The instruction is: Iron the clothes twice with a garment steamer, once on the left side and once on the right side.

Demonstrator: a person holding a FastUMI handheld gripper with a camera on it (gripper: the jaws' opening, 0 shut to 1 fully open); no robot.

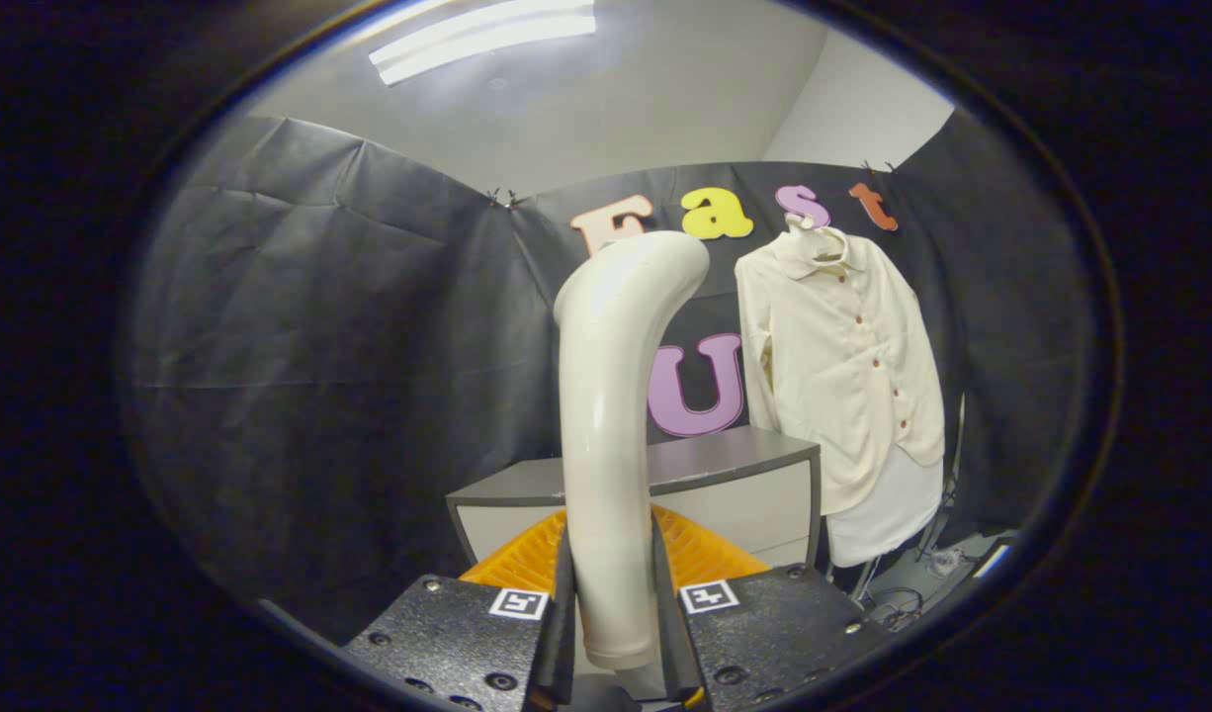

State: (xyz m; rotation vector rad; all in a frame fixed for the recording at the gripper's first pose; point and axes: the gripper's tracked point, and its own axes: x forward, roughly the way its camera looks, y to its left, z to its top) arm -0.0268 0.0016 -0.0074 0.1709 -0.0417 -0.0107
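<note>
My gripper (612,593) is shut on the handle of a cream garment steamer (606,396), which stands upright between the fingers and curves at its top toward the right. A cream button-up shirt (843,366) hangs on a hanger against the booth wall, beyond the fingers and to the right of the steamer. The steamer head is well apart from the shirt, with a gap between them. The steamer's front face is turned away and hidden.
A grey-topped cabinet (735,455) stands beyond the fingers, below and left of the shirt. Cables and small items (922,578) lie on the floor under the shirt's hem. A thin stand pole (957,445) rises at the shirt's right.
</note>
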